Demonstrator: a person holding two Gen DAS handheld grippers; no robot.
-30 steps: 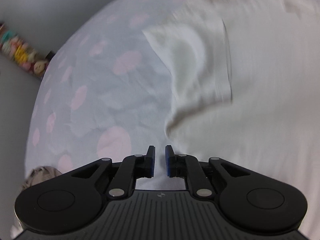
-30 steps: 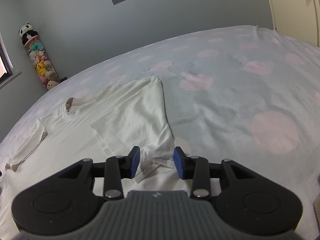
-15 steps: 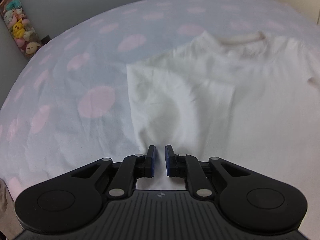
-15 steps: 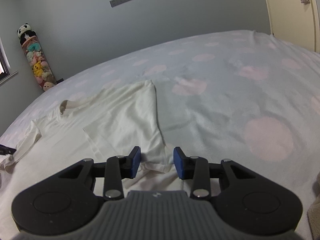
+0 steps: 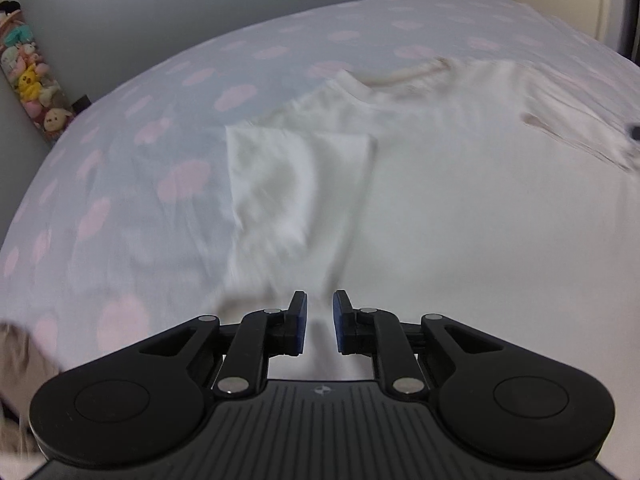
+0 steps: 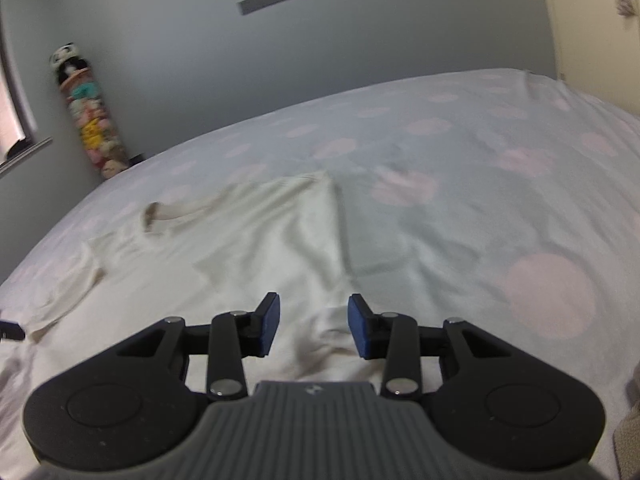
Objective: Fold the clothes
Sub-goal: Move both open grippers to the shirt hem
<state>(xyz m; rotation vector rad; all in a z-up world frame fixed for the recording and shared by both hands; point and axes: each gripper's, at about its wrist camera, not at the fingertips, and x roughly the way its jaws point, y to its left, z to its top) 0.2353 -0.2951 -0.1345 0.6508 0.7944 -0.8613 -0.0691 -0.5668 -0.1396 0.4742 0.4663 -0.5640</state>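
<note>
A white T-shirt lies flat on the bed, collar at the far side. Its left sleeve is folded in over the body. My left gripper hovers low over the shirt's near left part, its fingers a narrow gap apart with nothing pinched. In the right wrist view the shirt spreads to the left, with collar and far sleeve. My right gripper is wide open above a small bunched fold at the shirt's right edge.
The bed sheet is pale blue with pink dots and stretches widely to the right. A tall tube of plush toys stands against the grey wall. A beige cloth shows at the lower left edge.
The left gripper has swung from the dotted sheet to over the shirt and moved nearer its body. The right gripper has drawn back a little, still open.
</note>
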